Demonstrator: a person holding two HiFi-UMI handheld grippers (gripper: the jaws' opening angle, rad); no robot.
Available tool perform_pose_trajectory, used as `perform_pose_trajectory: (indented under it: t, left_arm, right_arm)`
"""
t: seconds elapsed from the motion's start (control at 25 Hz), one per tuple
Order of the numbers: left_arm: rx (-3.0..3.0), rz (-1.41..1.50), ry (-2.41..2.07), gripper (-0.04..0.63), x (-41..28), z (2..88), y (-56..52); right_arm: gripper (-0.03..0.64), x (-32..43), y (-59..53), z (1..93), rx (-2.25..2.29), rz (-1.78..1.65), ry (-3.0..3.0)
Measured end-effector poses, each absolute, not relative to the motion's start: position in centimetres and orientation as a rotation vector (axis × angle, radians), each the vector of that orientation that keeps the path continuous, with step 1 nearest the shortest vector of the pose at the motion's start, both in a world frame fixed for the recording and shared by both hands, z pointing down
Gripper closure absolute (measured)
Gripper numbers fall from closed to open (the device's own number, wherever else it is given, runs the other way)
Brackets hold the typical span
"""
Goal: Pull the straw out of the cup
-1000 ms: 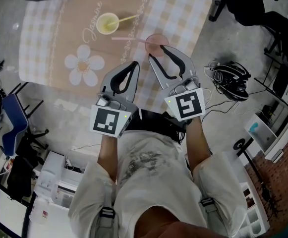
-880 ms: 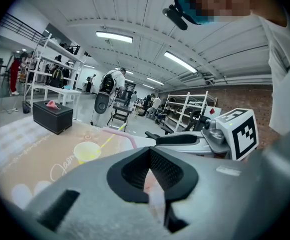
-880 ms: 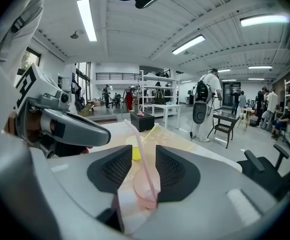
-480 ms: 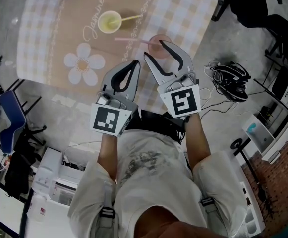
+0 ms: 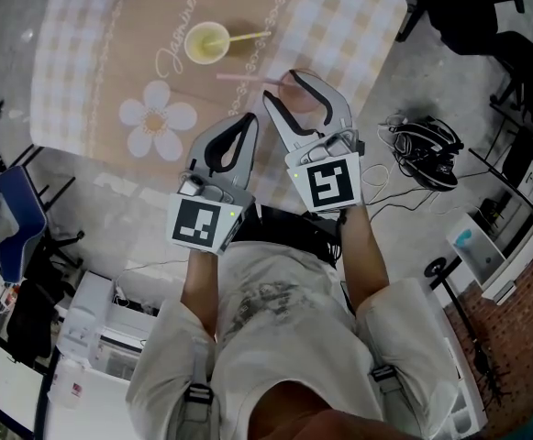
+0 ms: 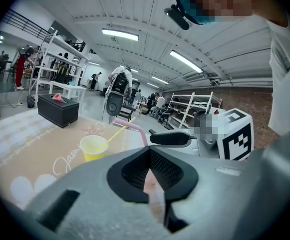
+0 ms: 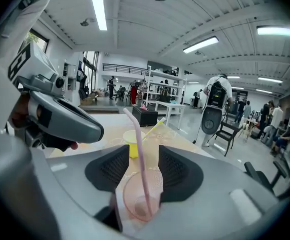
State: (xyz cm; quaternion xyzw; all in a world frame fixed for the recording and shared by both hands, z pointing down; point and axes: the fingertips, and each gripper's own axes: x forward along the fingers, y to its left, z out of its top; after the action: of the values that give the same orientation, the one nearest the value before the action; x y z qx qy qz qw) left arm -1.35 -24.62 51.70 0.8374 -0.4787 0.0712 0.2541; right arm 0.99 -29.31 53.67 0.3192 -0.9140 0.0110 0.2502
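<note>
**Three cameras, one shared patch of tabletop**

Your head camera looks steeply down from well above. The tabletop [image 5: 92,62] lies at 12 o'clock, your own body at 6 o'clock, and both grippers at centre. The camera on your left gripper [image 5: 249,117] sits low and looks along its jaws, with the yellow cup [image 6: 94,148] near at 8 o'clock. The camera on your right gripper [image 5: 281,86] looks along jaws that have just been opening, with the pink cup [image 7: 142,199] very close between them at 6 o'clock. All three views share the yellow cup, and each gripper view catches the other gripper.
</note>
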Motion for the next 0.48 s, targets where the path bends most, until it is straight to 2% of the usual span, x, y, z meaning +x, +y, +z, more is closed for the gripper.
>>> perform_pose_trajectory:
  t: [0.24, 0.48]
  left_arm:
    - [2.256, 0.213, -1.306, 0.591, -2.05, 52.31, -24.36]
    - [2.246, 0.209, -1.310, 0.591, -2.29, 52.48, -24.30]
  right_arm:
    - [0.437, 0.57, -29.73, 54.25, 0.856, -0.006, -2.456]
    - [0.494, 0.93, -30.02, 54.52, 0.888, -0.018, -2.429]
